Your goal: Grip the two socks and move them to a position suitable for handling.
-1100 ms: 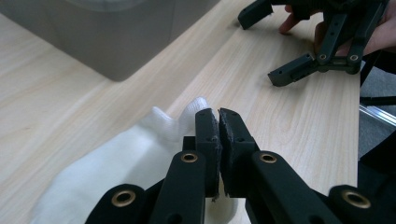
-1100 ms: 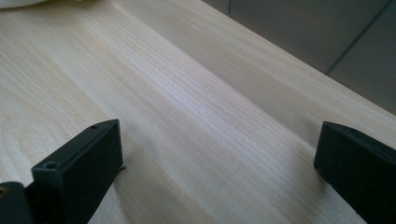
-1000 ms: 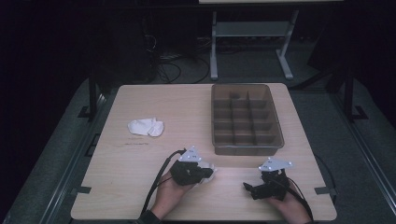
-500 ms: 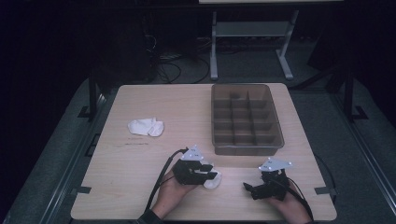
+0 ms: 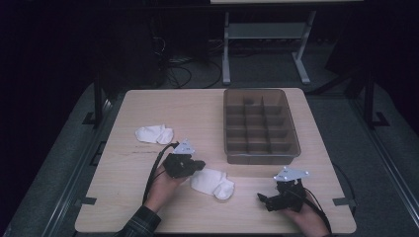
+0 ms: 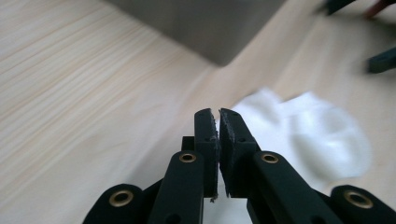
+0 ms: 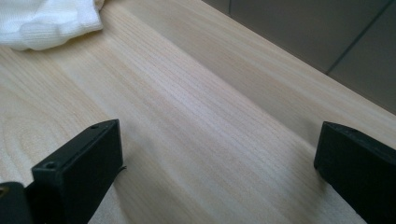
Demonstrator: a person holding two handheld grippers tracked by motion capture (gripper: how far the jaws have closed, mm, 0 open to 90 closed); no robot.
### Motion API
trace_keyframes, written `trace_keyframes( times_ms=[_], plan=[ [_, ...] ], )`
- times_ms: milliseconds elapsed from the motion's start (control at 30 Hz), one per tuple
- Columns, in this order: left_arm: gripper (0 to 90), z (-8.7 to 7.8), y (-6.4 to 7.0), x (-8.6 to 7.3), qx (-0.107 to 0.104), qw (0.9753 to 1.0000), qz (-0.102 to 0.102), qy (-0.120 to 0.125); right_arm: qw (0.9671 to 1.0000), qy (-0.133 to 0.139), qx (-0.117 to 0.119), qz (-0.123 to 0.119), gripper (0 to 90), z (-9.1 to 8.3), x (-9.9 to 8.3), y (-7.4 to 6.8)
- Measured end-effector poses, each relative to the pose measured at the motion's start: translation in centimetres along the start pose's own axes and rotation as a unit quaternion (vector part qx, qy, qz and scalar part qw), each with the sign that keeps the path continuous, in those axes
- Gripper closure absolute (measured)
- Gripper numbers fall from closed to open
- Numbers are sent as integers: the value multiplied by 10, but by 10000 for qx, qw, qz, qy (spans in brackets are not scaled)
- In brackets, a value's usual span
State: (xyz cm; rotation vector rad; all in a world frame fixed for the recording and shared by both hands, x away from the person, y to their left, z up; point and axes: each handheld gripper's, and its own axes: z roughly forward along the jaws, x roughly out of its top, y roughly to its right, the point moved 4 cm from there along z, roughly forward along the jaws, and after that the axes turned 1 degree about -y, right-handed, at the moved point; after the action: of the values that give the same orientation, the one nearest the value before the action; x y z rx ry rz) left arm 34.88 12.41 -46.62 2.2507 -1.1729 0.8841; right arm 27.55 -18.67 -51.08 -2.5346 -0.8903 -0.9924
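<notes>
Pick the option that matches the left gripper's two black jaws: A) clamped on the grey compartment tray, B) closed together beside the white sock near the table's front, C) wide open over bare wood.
B: in the left gripper view the left gripper has its jaws pressed together, with the white sock just beyond them on the wooden table.

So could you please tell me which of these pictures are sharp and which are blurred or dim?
High view: dim, with dark surroundings, though the table is legible. Left gripper view: the left tool is crisp, while the white sock and grey tray beyond are smeared. Right gripper view: wood grain sharp, evenly lit, no glare.
</notes>
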Motion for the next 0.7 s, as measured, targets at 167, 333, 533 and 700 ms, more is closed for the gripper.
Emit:
trace_keyframes(
  times_ms=[167, 333, 533, 700],
  plan=[
    [875, 13, -16, -10, -38, 9996, -163, -212, 10000, 2, -2, -1, 8, 0, 0, 0],
    [875, 16, -14, -15, -116, 9991, -163, -361, 10000, 4, -1, -6, 8, 0, 0, 0],
    [875, 12, -5, -22, -197, 9989, -85, -413, 10000, 3, -2, -4, 8, 0, 0, 0],
    [865, 7, 6, -26, -302, 9987, 14, -415, 10000, 3, -1, -2, 8, 0, 0, 0]
  ],
)
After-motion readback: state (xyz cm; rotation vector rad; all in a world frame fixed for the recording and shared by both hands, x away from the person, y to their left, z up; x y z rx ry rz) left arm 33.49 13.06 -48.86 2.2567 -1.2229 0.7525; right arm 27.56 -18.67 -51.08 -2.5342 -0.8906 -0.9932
